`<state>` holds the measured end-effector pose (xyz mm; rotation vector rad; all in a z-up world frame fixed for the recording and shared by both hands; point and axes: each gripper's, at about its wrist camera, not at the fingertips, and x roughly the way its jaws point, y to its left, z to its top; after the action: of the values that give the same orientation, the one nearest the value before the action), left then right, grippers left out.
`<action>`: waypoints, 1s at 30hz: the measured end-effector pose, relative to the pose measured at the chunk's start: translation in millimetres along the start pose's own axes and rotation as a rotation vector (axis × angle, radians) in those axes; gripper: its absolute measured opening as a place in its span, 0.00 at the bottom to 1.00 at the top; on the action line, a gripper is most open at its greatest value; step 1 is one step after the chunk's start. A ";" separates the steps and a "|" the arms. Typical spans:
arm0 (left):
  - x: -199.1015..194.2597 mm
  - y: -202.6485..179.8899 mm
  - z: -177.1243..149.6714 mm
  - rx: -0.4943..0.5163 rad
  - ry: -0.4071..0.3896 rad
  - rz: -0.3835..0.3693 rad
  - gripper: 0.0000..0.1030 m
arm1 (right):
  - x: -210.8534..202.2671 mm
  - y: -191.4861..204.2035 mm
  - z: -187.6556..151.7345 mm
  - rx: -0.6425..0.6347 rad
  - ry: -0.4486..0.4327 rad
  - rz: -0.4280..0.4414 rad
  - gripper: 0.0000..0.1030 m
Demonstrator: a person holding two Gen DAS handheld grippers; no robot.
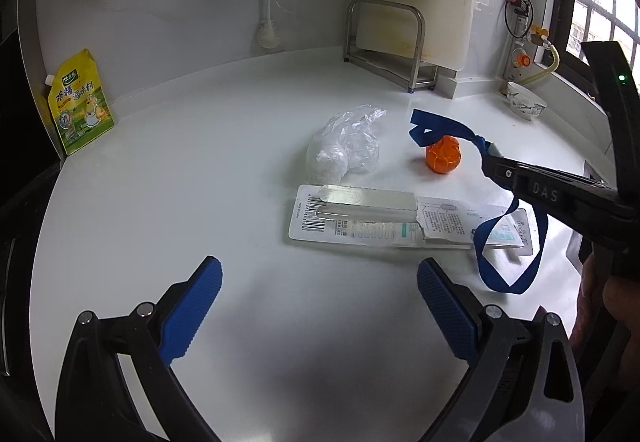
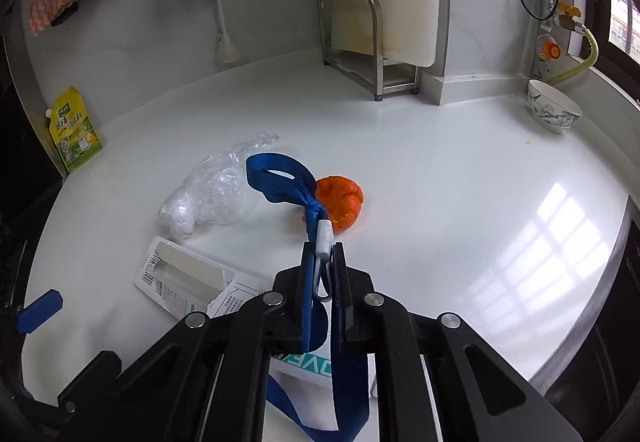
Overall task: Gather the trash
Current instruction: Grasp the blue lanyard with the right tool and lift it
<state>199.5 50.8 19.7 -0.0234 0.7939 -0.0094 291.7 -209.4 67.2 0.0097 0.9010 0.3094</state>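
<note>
My right gripper (image 2: 323,262) is shut on a blue lanyard strap (image 2: 280,180) with a white clip, held above the white counter; it also shows in the left wrist view (image 1: 490,156), where the strap (image 1: 434,124) loops down. An orange peel (image 2: 340,200) (image 1: 443,156) lies just beyond it. A crumpled clear plastic bag (image 2: 212,192) (image 1: 348,146) lies left of the peel. An opened toothbrush blister pack (image 2: 180,278) (image 1: 360,218) lies flat in front. My left gripper (image 1: 318,298) is open and empty, low over the counter before the pack.
A yellow seasoning pouch (image 1: 78,106) leans at the left wall. A metal rack (image 1: 392,46) with a cutting board stands at the back. A patterned bowl (image 2: 554,112) sits at the right by the window. Cloths and a brush hang on the wall.
</note>
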 end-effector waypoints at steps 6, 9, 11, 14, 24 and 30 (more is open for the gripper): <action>-3.3 -12.7 1.2 -0.001 0.001 -0.032 0.94 | -59.8 -19.8 -17.9 0.055 -0.076 0.003 0.09; -5.2 -21.7 2.0 0.026 -0.004 -0.053 0.94 | -85.3 -31.1 -35.1 0.082 -0.085 0.006 0.09; -5.2 -26.9 2.6 0.052 -0.002 -0.068 0.94 | -98.3 -40.2 -46.7 0.110 -0.081 0.013 0.09; -6.2 -31.6 5.0 0.104 -0.016 -0.100 0.94 | -113.0 -51.5 -65.4 0.157 -0.066 0.030 0.09; 7.9 -37.8 16.6 0.357 -0.058 -0.240 0.93 | -154.8 -50.1 -129.2 0.224 -0.058 0.063 0.09; 30.3 -52.4 26.9 0.551 -0.013 -0.435 0.93 | -157.4 -25.1 -165.6 0.199 0.009 0.105 0.09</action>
<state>239.9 -1.6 18.2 0.3254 0.7390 -0.6379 79.2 -295.7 81.6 0.2405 0.9390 0.3161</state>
